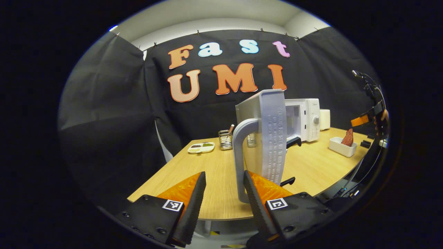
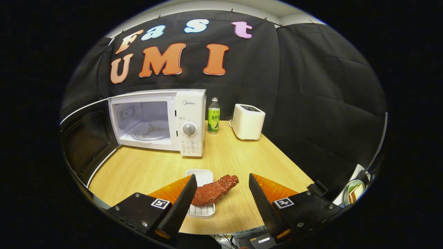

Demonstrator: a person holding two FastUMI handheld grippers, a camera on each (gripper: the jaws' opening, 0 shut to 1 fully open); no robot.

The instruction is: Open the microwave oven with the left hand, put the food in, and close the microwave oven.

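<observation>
The white microwave (image 2: 188, 121) stands on the wooden table (image 2: 145, 169) with its door (image 1: 273, 135) swung wide open and its cavity (image 2: 145, 122) bare apart from the glass turntable. My left gripper (image 1: 224, 173) is open, and the door's grey handle (image 1: 240, 152) stands between its fingers, close against the right one. A reddish-brown piece of food (image 2: 214, 190) leans out of a small white dish (image 2: 202, 210). My right gripper (image 2: 222, 175) is open just above it, one finger on each side. In the left gripper view the food (image 1: 347, 137) and dish (image 1: 342, 147) sit at the far right.
A green bottle (image 2: 213, 119) and a white toaster (image 2: 247, 121) stand right of the microwave. A divided plate (image 1: 201, 147) and a wire utensil holder (image 1: 225, 139) sit at the table's far left. Another plate (image 2: 354, 191) lies low beyond the table's right edge.
</observation>
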